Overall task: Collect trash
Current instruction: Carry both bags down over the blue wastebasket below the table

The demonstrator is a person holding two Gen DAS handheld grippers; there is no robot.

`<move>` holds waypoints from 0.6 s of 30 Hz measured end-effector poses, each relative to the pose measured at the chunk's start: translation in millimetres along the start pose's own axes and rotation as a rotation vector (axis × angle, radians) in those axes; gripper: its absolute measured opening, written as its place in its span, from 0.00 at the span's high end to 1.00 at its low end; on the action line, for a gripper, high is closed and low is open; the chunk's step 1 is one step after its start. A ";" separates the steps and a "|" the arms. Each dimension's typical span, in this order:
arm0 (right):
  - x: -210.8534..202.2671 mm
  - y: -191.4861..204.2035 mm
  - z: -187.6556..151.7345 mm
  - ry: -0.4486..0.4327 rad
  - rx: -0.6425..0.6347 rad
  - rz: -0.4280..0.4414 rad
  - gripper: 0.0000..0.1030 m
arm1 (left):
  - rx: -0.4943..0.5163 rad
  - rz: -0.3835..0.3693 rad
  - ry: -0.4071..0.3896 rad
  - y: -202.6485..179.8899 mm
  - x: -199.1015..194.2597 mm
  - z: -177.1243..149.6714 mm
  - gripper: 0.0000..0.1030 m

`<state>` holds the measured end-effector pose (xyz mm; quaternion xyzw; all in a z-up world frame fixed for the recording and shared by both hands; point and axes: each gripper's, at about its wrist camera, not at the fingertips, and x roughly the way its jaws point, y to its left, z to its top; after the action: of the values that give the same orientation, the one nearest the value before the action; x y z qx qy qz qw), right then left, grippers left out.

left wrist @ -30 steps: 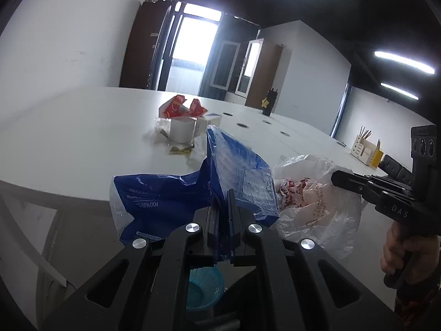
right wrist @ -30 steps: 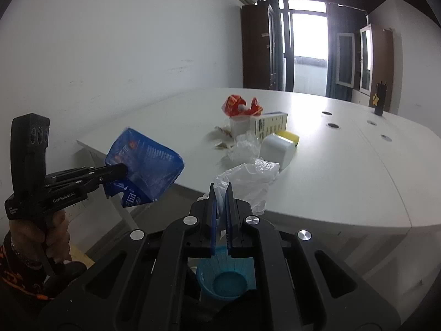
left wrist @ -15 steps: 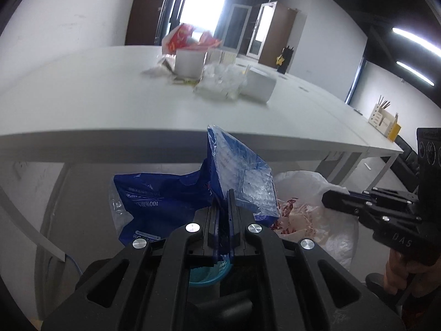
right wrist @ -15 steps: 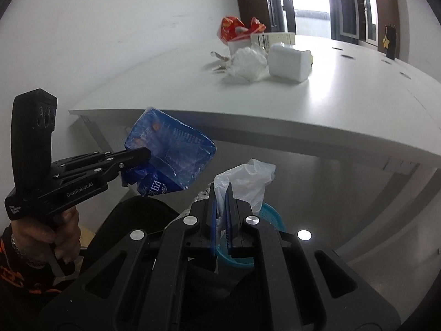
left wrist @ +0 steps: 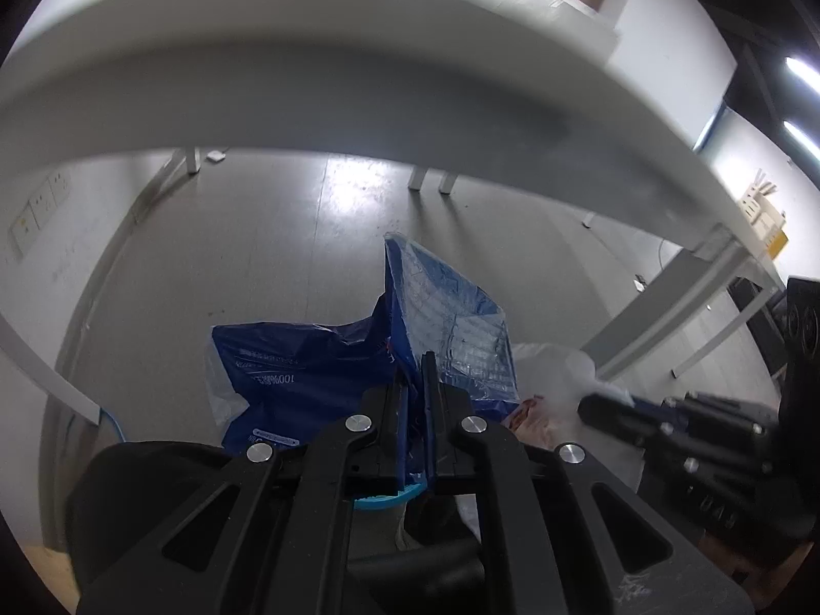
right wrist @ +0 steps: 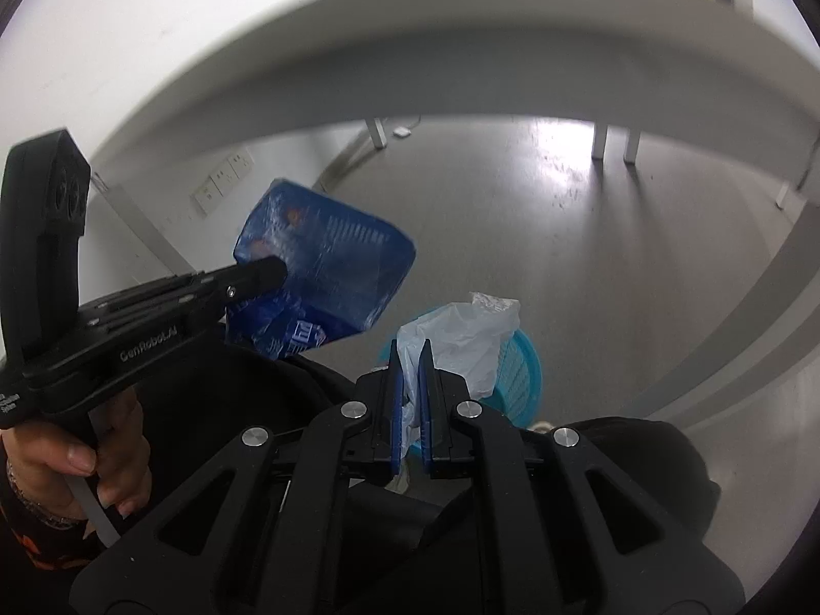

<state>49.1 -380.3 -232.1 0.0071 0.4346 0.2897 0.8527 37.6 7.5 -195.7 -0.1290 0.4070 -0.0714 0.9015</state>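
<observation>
My left gripper (left wrist: 415,374) is shut on a crumpled blue plastic wrapper (left wrist: 318,379), held below the table edge; it shows in the right wrist view (right wrist: 328,282) at the left gripper's tip (right wrist: 266,271). My right gripper (right wrist: 410,359) is shut on a white plastic bag (right wrist: 461,333), held over a light blue trash basket (right wrist: 517,374) on the floor. In the left wrist view the white bag (left wrist: 553,384) hangs at the right gripper's tip (left wrist: 594,405), and a piece of the basket rim (left wrist: 389,497) shows under my fingers.
The white table's edge (left wrist: 359,77) arches overhead in both views (right wrist: 461,66), with leftover trash on top, blurred. Table legs (left wrist: 430,182) stand on the grey floor (right wrist: 564,236). Wall sockets (right wrist: 225,179) are at the left.
Both grippers have dropped from table height to below the table edge, carrying the blue wrapper and the white bag down toward the blue basket. Both stay shut.
</observation>
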 end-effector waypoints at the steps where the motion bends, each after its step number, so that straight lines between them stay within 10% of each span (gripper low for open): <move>1: 8.0 -1.1 -1.1 0.012 0.008 0.000 0.96 | -0.013 0.000 0.007 2.1 6.0 -0.4 0.97; 18: 130.7 -26.5 -0.2 0.219 0.121 -0.045 0.95 | -0.205 0.017 0.133 51.9 102.7 -12.2 0.97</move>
<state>121.3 -337.0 -335.6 0.0170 0.5417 0.2429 0.8045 97.3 31.0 -291.9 -0.2118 0.4722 -0.0302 0.8551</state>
